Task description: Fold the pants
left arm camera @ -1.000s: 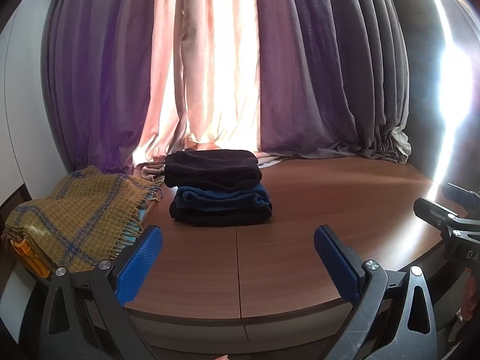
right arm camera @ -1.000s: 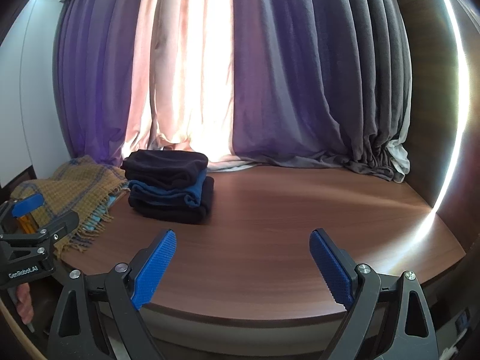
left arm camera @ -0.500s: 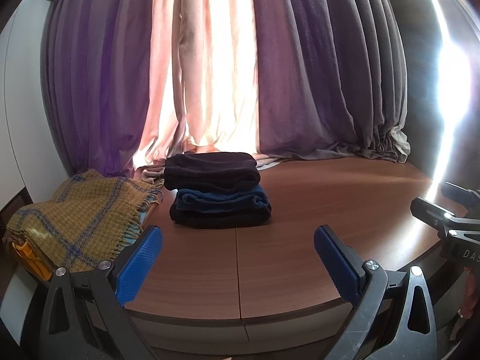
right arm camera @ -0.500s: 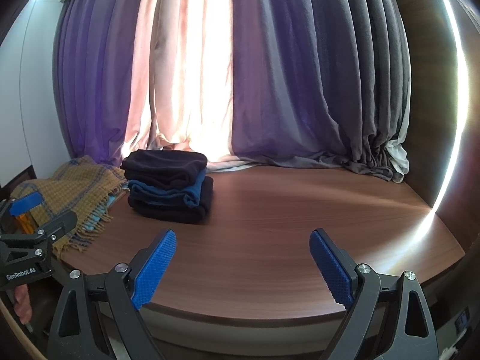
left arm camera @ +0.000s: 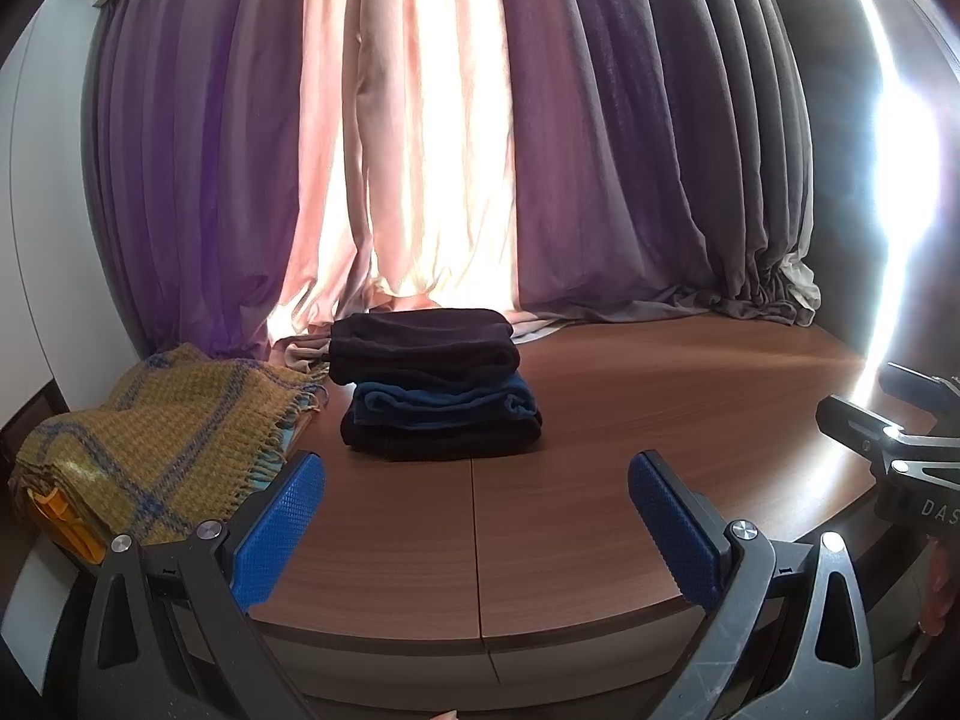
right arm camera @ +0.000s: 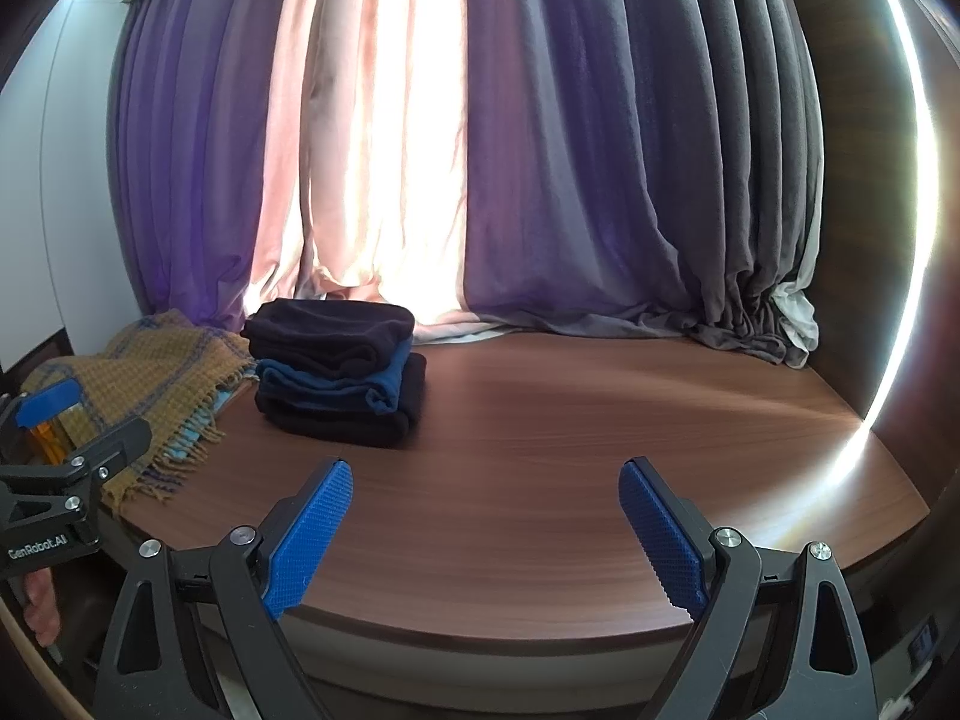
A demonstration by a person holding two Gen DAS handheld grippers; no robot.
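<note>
Surface: brown wood-grain table [left arm camera: 600, 420], seam down its middle.
Room: purple and pink curtains [right arm camera: 540, 180] behind.
Pants: three folded pairs, stacked [left arm camera: 435, 384], far left of table.
Blanket: one mustard plaid fringed throw [left arm camera: 150, 444] beside stack.
Grippers: left gripper [left arm camera: 477, 531] and right gripper [right arm camera: 486, 534] both wide, empty.

Three folded pants sit in one stack [left arm camera: 437, 384] toward the left back of the brown wooden surface [left arm camera: 630, 420], close in front of the curtain hem. The top pair [left arm camera: 423, 343] is very dark, almost black, the middle pair [left arm camera: 444, 402] is deep blue with its rolled fold edge facing me, and the bottom pair [left arm camera: 441, 441] is black and lies flat on the wood. Seen from my right side, the stack [right arm camera: 339, 372] leans a little, each layer shifted slightly from the one below.
</note>
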